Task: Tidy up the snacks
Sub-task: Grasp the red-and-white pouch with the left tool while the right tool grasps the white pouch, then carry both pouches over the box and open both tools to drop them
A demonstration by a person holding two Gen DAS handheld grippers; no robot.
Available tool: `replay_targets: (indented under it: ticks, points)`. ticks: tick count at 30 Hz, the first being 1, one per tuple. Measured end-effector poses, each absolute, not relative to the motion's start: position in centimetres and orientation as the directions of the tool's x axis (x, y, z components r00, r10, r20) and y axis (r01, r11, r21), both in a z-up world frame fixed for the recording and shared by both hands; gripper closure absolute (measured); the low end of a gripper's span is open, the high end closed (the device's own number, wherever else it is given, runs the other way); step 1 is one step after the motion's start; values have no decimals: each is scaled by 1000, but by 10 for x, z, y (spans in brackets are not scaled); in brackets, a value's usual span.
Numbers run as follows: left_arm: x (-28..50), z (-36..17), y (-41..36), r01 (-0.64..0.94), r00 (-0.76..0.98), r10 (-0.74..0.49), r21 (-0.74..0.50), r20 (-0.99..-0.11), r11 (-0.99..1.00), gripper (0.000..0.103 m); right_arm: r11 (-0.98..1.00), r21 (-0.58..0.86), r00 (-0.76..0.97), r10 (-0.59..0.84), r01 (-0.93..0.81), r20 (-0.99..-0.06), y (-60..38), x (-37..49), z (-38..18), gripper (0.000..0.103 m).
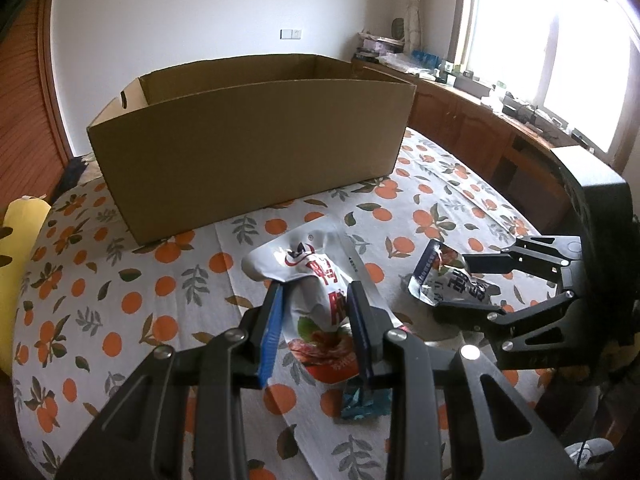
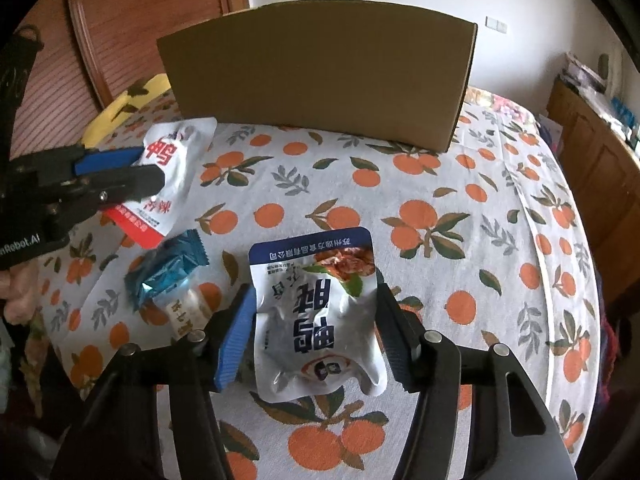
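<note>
A: Left gripper (image 1: 315, 289) first?

B: Clenched across the middle of the red pouch (image 1: 308, 268). Held clear of the cloth (image 2: 460, 184), with the top half flopping past the fingertips.

A: And the right gripper (image 2: 314, 292)?

B: Set on the blue pouch (image 2: 316, 320), pads against both side edges, foil buckled between. Grasping it, by the look of things, though low over the cloth.

A: Further out?

B: Just left of the blue pouch, a teal candy (image 2: 168, 272) overlapping a small tan packet (image 2: 188, 312). Far across the cloth, the box (image 1: 248, 148): open-topped, tall near wall, inside mostly hidden from here.

A: Likely trouble?

B: Slipping, mostly. Slick foil, pinched only at the edges, so liable to squirt out of the right grip on the lift. Could also snag on the near wall of the box if carried too low, then drop short.

A: Anything between the two grippers?

B: Near each other, so possibly a knock if swung toward the box together. Worth minding the candy too: close enough to be swept away by a dragged pouch corner.
</note>
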State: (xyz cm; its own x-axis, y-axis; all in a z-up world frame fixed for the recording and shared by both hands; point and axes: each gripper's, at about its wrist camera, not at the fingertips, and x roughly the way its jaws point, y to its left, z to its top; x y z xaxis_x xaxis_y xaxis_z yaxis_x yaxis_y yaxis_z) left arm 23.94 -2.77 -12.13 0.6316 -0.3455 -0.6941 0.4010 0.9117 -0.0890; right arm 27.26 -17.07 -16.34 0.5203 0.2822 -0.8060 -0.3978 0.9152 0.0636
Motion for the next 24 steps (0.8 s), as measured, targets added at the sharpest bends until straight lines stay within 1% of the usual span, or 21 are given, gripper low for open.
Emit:
replay_targets:
  ticks: [8, 13, 24]
  points:
    - [235, -116, -30, 410, 639, -362, -97, -679, 907, 73, 916, 80, 539, 300, -394, -787, -175, 268, -153, 43]
    - [233, -107, -28, 409, 650, -373, -108, -662, 906, 73, 916, 80, 563, 309, -394, -766, -180, 264, -136, 42]
    - [230, -79, -28, 420, 686, -376, -82, -624, 904, 73, 912, 68, 611, 325, -405, -722, -187, 261, -100, 42]
